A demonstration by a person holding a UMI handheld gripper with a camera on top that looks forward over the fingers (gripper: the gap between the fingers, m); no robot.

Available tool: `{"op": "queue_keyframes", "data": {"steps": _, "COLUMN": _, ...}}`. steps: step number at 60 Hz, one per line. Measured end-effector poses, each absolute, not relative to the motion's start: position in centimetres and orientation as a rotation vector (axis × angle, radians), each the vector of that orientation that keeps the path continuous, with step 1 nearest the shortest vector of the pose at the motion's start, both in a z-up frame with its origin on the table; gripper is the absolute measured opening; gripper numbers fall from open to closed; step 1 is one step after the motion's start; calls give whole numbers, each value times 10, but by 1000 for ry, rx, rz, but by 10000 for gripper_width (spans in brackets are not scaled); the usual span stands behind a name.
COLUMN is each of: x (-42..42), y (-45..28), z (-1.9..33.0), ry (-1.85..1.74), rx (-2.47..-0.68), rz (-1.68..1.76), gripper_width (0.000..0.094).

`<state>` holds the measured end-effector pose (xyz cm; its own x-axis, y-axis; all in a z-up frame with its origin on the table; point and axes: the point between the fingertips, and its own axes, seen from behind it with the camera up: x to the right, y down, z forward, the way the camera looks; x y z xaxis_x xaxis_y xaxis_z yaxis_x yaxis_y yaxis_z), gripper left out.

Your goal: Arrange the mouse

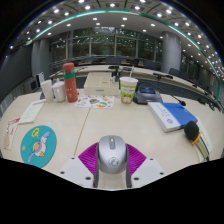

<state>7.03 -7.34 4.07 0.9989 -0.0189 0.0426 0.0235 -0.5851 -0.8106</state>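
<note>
I have the mouse [112, 153] sitting right between my claw [112, 168] fingers, its long axis running straight ahead along them — nose pointing away from me. The pads [88, 158] look pressed against both its flanks, so I judge it gripped. The table [110, 122] stretches ahead — any placement lies forward.

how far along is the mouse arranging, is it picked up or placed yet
Done: the tongs have reached the grey mouse, which sits between the purple pads. In hand: the grasp itself; whether the pads press on it or it has been lifted cannot be told from this view. Left: carrying it to its spot and setting it down, perhaps on the round mouse pad on the table, though the target is not shown.
</note>
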Motion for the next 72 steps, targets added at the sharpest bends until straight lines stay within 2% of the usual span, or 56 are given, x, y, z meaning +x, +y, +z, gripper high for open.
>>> {"op": "queue_keyframes", "data": {"steps": 10, "x": 6, "y": -61, "z": 137, "ry": 1, "rx": -2054, "rz": -55, "gripper_width": 368}}
{"op": "queue_keyframes", "data": {"steps": 17, "x": -71, "y": -54, "z": 160, "ry": 2, "rx": -2036, "rz": -4, "gripper_width": 368}}
{"op": "queue_keyframes", "data": {"steps": 24, "x": -156, "y": -55, "z": 131, "ry": -10, "rx": -2090, "rz": 67, "gripper_width": 366}}
{"op": "queue_keyframes", "data": {"steps": 31, "x": -211, "y": -57, "z": 69, "ry": -5, "rx": -2174, "rz": 97, "gripper_width": 366}}
{"op": "queue_keyframes", "data": {"steps": 37, "x": -227, "y": -58, "z": 21, "ry": 14, "rx": -2236, "rz": 77, "gripper_width": 377}}
{"op": "queue_keyframes", "data": {"steps": 44, "x": -231, "y": -66, "z": -12, "ry": -10, "rx": -2282, "rz": 38, "gripper_width": 485}}
{"op": "queue_keyframes", "data": {"steps": 46, "x": -232, "y": -65, "z": -11, "ry": -16, "rx": -2272, "rz": 35, "gripper_width": 520}}
{"op": "queue_keyframes", "data": {"steps": 49, "x": -231, "y": -70, "z": -9, "ry": -27, "rx": -2280, "rz": 23, "gripper_width": 672}}
{"op": "queue_keyframes", "data": {"steps": 52, "x": -230, "y": -74, "z": 0, "ry": -33, "rx": -2284, "rz": 12, "gripper_width": 869}}
{"op": "queue_keyframes", "data": {"steps": 55, "x": -228, "y": -82, "z": 13, "ry": -30, "rx": -2278, "rz": -2, "gripper_width": 837}}
{"op": "queue_keyframes", "data": {"steps": 58, "x": -227, "y": -91, "z": 32, "ry": -21, "rx": -2259, "rz": -14, "gripper_width": 865}}
{"op": "queue_keyframes", "data": {"steps": 72, "x": -236, "y": -168, "z": 126, "ry": 26, "rx": -2203, "rz": -15, "gripper_width": 863}}
